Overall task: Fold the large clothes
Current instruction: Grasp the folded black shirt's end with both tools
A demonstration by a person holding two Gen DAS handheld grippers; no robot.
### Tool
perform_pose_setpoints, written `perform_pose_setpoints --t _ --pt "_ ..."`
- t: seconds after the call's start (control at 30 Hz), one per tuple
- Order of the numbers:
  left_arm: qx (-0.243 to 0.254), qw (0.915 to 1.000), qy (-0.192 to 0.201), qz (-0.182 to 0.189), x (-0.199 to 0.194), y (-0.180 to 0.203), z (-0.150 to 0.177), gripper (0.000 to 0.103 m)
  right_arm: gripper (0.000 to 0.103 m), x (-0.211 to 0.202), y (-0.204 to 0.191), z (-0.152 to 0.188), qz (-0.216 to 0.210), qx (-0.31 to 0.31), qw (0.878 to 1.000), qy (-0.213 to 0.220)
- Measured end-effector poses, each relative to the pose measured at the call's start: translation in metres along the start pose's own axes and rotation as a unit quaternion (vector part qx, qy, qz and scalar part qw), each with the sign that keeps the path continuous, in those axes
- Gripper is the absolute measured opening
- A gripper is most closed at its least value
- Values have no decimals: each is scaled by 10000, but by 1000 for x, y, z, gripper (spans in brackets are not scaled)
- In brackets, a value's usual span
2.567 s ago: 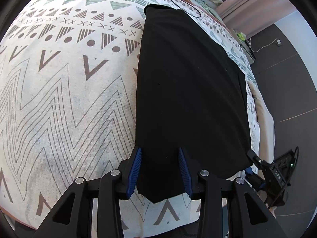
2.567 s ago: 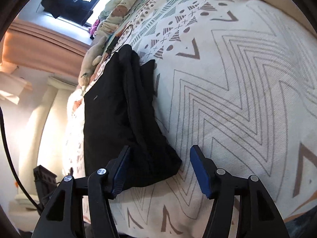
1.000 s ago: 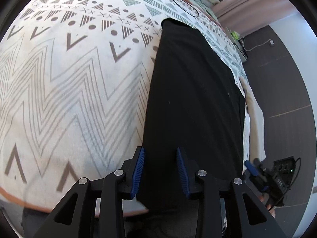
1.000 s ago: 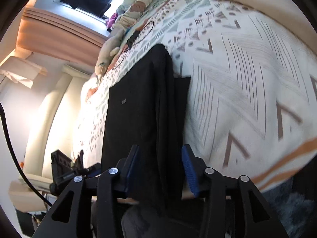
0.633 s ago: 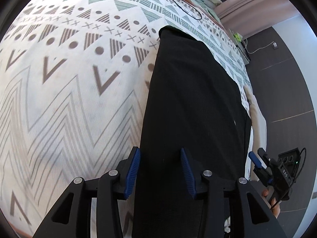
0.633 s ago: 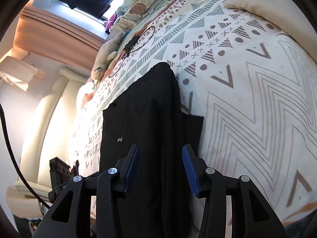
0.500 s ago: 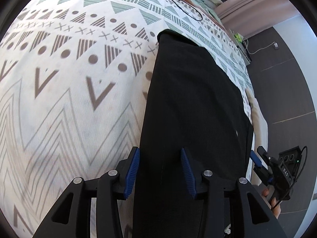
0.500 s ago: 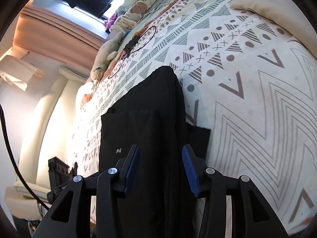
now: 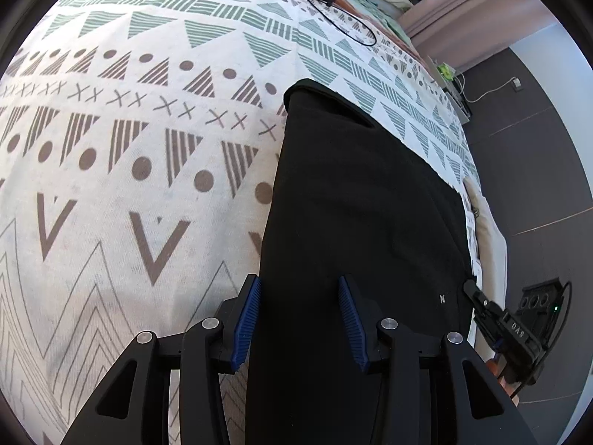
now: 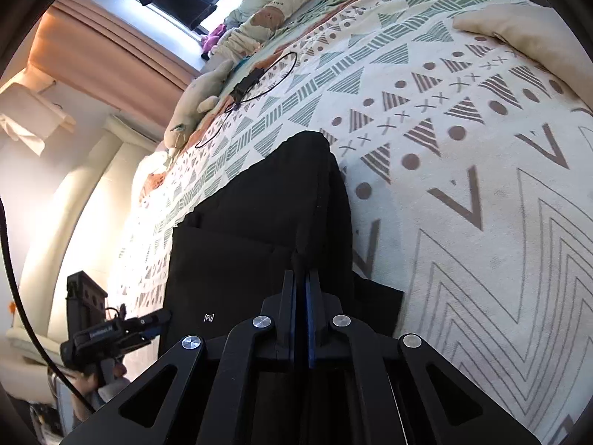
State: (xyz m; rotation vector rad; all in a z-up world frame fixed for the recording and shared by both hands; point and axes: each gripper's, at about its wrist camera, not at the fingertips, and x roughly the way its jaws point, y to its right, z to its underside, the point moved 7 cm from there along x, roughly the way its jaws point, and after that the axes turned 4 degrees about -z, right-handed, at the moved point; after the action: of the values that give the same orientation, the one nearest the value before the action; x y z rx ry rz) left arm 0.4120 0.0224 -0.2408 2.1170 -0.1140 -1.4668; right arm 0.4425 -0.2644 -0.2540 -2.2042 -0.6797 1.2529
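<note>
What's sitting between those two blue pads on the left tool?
Only the black garment lies between the open left gripper pads, seen in the left wrist view.

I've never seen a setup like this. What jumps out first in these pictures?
A long black garment stretches across a bedspread printed with triangles, dots and zigzags. The left gripper is open, its blue pads either side of the cloth, while the right gripper is pinched shut on it.
</note>
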Motion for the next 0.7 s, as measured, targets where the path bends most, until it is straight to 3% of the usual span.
perform_pose_setpoints --t 0.47,0.7 --pt "75 9999 -68 -82 26 12 -19 46 5 7 47 17 23 778 9969 -85" --pt "197 9996 -26 -201 26 16 -19 46 41 -19 47 19 -146 830 9961 -267"
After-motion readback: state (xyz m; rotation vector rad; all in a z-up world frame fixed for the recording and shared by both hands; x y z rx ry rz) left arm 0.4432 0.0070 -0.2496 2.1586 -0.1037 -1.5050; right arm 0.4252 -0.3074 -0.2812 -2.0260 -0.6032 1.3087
